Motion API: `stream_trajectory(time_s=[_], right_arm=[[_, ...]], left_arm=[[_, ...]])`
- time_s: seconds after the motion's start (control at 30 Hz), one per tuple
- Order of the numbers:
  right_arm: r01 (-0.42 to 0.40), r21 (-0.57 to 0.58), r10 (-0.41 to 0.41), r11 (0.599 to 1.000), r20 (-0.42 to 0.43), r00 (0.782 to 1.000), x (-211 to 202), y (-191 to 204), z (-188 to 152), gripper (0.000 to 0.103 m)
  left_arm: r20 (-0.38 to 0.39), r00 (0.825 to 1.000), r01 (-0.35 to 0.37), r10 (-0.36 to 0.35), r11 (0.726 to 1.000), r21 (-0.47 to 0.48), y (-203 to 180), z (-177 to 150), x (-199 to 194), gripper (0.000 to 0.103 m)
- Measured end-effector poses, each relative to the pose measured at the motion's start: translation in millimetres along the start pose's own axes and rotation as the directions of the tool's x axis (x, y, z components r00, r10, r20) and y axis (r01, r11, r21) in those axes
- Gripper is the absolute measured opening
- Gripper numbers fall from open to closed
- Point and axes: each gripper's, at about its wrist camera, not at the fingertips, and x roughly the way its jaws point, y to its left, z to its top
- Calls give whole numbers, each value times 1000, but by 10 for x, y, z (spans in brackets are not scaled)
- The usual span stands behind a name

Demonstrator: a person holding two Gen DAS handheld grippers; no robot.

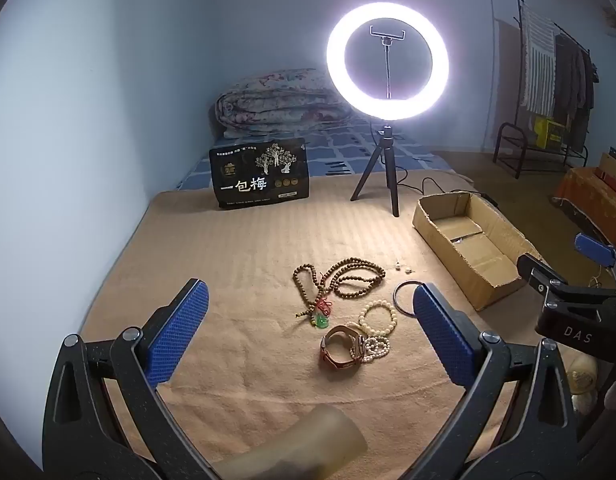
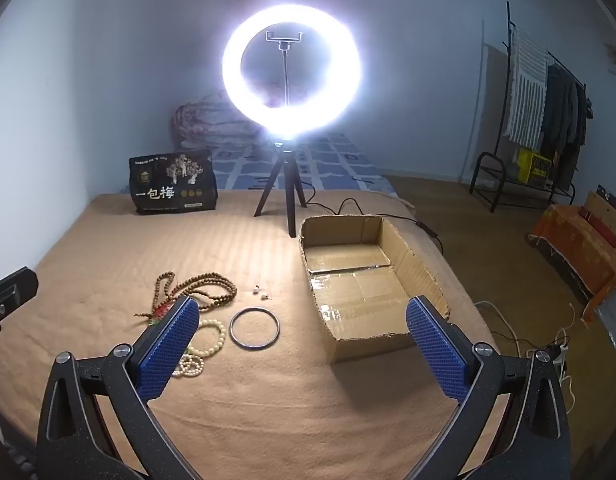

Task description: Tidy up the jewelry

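Jewelry lies in a cluster on the tan blanket point(image 1: 247, 248): a brown bead necklace point(image 1: 350, 278) with a green pendant point(image 1: 321, 321), a watch with a brown strap point(image 1: 342, 346), white bead bracelets point(image 1: 378, 318), a metal bangle point(image 2: 254, 327) and two small earrings point(image 2: 259, 292). An open cardboard box point(image 2: 368, 280) sits to their right, with nothing seen inside. My left gripper point(image 1: 308, 320) hovers open above the cluster, holding nothing. My right gripper point(image 2: 303, 340) is open too, hovering between bangle and box, and it shows at the right edge point(image 1: 564, 276) of the left wrist view.
A lit ring light on a tripod point(image 1: 388, 60) stands behind the jewelry, its cable trailing right. A black printed bag point(image 1: 259, 176) stands at the back left, a folded quilt point(image 1: 275, 100) beyond. The bed's right edge drops to the floor, where a clothes rack point(image 2: 540, 112) stands.
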Motion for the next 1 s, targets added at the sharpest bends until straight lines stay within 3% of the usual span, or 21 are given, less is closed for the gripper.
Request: stream_trajectory(time_s=[1.0], right_arm=[[8,-7,-8,1000,2,1000,-5,-6,-11,103]], left_arm=[[27,1000,-14,13,1000,20,-23,12,-9,103]])
